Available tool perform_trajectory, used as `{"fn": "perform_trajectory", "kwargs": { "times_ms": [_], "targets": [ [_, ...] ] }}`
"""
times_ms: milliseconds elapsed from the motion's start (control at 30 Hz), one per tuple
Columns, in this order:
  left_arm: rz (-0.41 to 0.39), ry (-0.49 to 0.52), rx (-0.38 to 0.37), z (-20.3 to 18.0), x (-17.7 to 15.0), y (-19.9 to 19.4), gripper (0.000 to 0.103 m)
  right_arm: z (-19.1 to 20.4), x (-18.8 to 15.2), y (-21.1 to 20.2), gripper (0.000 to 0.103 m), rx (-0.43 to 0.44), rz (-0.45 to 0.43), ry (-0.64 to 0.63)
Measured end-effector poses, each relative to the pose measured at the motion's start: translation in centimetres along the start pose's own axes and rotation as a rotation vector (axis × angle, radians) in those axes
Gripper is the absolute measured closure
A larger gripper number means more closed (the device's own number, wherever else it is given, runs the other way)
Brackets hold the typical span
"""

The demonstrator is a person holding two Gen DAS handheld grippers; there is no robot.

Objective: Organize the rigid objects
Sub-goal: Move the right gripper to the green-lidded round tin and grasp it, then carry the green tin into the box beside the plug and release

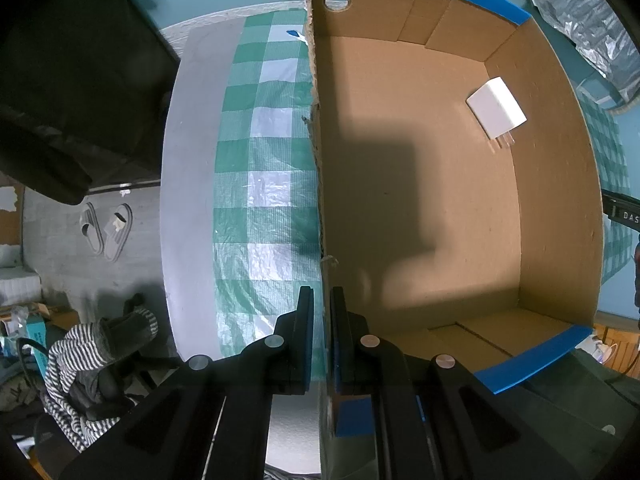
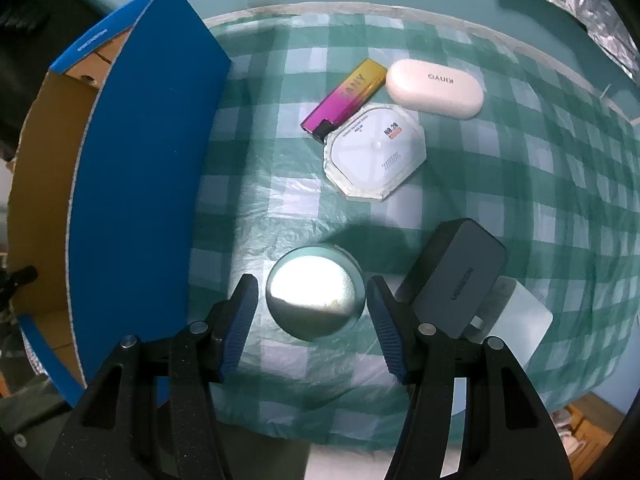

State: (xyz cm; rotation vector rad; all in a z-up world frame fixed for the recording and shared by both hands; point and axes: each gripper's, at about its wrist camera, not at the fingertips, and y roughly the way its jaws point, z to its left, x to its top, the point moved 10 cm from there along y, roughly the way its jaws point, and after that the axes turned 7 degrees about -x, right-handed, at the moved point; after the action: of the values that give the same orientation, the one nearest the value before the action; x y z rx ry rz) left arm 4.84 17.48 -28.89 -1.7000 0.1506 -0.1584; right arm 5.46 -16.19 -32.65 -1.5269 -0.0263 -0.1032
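Observation:
In the left wrist view, my left gripper (image 1: pixel 322 300) is shut on the left wall (image 1: pixel 320 184) of an open cardboard box with blue outer sides. A white plug adapter (image 1: pixel 496 108) lies inside the box at the far right. In the right wrist view, my right gripper (image 2: pixel 313 290) is open, its fingers on either side of a round shiny tin (image 2: pixel 316 297) on the checked cloth, not touching it. Beyond lie an octagonal white case (image 2: pixel 374 152), a pink-yellow lighter (image 2: pixel 346 96) and a white oval case (image 2: pixel 435 89). A dark grey charger (image 2: pixel 456 276) sits at the right.
The blue box (image 2: pixel 132 208) stands left of the right gripper. A white card (image 2: pixel 516 324) lies under the charger. The green checked cloth (image 2: pixel 520 200) covers a round table. Crumpled foil (image 1: pixel 592 24) lies beyond the box. Slippers (image 1: pixel 106 232) and a striped cloth (image 1: pixel 92 364) are on the floor at left.

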Motion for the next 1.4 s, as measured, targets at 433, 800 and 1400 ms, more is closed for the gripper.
{"fn": "perform_trajectory", "kwargs": {
  "times_ms": [433, 800, 1400],
  "targets": [
    [-0.001, -0.005, 0.001, -0.1, -0.2, 0.2, 0.095, -0.3, 0.2, 0.6, 0.054, -0.005, 0.006, 0.014],
    [0.003, -0.008, -0.002, 0.0, -0.2, 0.2, 0.095, 0.5, 0.9, 1.2, 0.059, -0.031, 0.001, -0.018],
    [0.002, 0.010, 0.002, -0.1, -0.2, 0.2, 0.095, 2.5, 3.2, -5.6, 0.059, -0.005, -0.070, -0.048]
  ]
}}
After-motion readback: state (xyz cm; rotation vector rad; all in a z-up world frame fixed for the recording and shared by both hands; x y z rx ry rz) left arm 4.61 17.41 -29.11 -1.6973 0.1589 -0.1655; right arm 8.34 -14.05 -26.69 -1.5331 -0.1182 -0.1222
